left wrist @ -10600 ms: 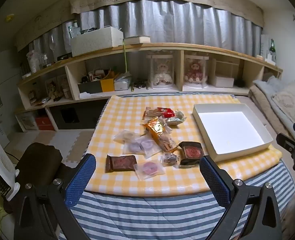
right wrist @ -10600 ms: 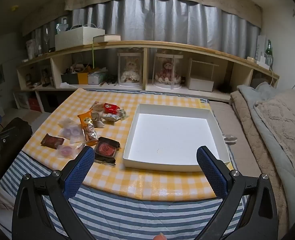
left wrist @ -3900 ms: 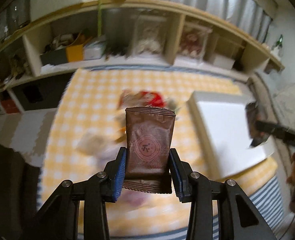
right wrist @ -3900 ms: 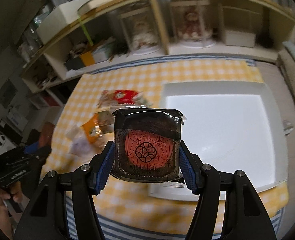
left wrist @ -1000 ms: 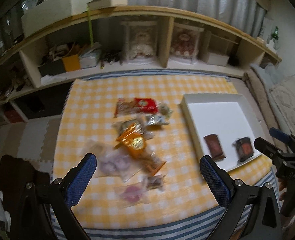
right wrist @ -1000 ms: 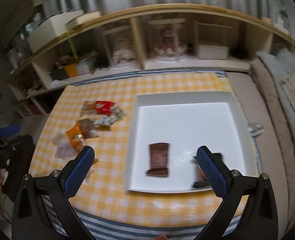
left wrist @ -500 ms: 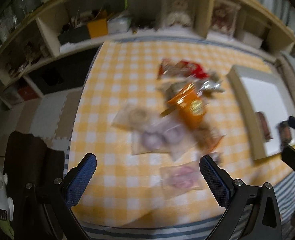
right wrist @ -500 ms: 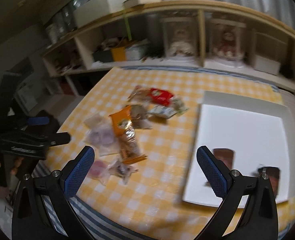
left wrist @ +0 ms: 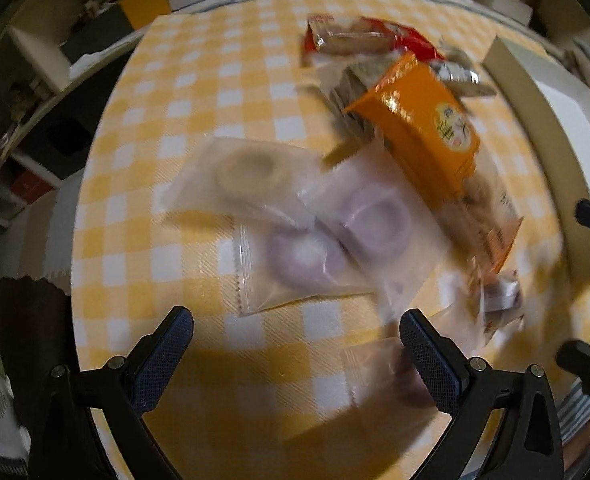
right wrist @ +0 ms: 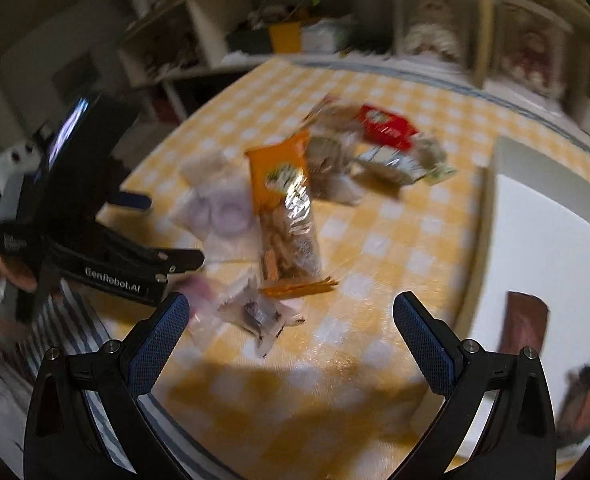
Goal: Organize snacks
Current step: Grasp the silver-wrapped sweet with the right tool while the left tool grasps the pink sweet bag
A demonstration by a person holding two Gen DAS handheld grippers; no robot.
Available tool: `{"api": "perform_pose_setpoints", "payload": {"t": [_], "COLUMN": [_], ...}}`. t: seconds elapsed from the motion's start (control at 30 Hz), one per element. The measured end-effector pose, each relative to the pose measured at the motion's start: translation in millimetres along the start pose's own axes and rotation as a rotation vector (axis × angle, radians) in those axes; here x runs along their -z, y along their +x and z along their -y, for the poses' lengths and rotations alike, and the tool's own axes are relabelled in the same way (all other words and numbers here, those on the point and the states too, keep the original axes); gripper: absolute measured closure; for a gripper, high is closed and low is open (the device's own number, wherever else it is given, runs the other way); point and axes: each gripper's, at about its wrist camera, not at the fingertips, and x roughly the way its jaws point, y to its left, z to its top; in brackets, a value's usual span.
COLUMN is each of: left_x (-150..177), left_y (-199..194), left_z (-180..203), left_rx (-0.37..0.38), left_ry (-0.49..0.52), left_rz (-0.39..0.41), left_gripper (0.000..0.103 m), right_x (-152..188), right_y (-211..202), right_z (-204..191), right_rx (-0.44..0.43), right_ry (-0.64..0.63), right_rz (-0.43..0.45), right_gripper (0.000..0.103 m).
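Observation:
My left gripper (left wrist: 295, 322) is open and empty, low over two clear packets of purple cakes (left wrist: 335, 236) on the yellow checked table. A beige cake packet (left wrist: 247, 172) lies behind them, an orange snack bag (left wrist: 427, 128) to the right. My right gripper (right wrist: 289, 312) is open and empty, low over a small clear packet (right wrist: 255, 312) in front of the orange bag (right wrist: 287, 204). The white tray (right wrist: 535, 248) on the right holds a brown packet (right wrist: 523, 326) and a dark red-faced packet (right wrist: 585, 400). The left gripper also shows in the right wrist view (right wrist: 151, 232). Both views are blurred.
A red packet (right wrist: 387, 128) and foil packets (right wrist: 399, 164) lie behind the orange bag. A pink cake packet (left wrist: 391, 368) lies near the table's front edge. Wooden shelves (right wrist: 335, 20) with clutter run behind the table. A striped cloth (right wrist: 71, 320) hangs below the front edge.
Both grippers have dropped closer to the snack pile and the table. The right gripper has swung left, away from the tray. Both stay open and empty.

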Motion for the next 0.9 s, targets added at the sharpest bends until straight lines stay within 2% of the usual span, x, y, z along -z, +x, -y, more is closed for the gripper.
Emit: {"api": "perform_pose_setpoints", "payload": {"t": [0.03,0.07,0.13,0.33,0.4,0.47,0.63,0.77,0.83,0.9], "left_x": [0.0,-0.1,2.2,16.7,22.7,28.6,37.5,42.0,45.2,46.7], "left_y": [3.2,3.7,6.3,1.3,-1.8,-6.3,-19.6,-33.5,-43.8,-57.8], "left_z": [-2.0,-3.3,-4.9,-1.4,1.5,5.5,12.2,9.3,7.6,6.3], "left_rx": [0.007,0.013,0.014,0.014,0.016,0.015,0.000,0.029,0.070,0.158], "left_ry": [0.005,0.008,0.022,0.095,0.122,0.151,0.177,0.145,0.140,0.138], "left_rz": [0.000,-0.001,-0.004,-0.024,-0.032,-0.043,-0.050,-0.044,-0.024,0.006], "left_gripper": [0.000,0.000,0.000,0.000,0.000,0.000,0.000,0.000,0.002,0.004], "right_x": [1.0,2.6,3.5,8.0,10.6,14.3,17.3,18.4,19.9,18.3], "right_y": [5.1,8.3,18.0,39.1,45.0,49.0,40.5,27.2,16.8,7.5], "right_z": [-0.5,-1.0,-2.3,-16.3,-19.9,-22.2,-18.7,-12.1,-8.7,-5.4], "right_rx": [-0.008,-0.022,-0.068,-0.127,-0.122,-0.103,-0.060,-0.043,-0.040,-0.042], "right_ry": [-0.017,-0.032,-0.070,-0.189,-0.205,-0.221,-0.190,-0.130,-0.098,-0.085], "right_rz": [-0.012,-0.020,-0.049,-0.100,-0.120,-0.140,-0.160,-0.174,-0.179,-0.181], "right_gripper": [0.005,0.020,0.035,0.044,0.051,0.066,0.071,0.073,0.074,0.074]}}
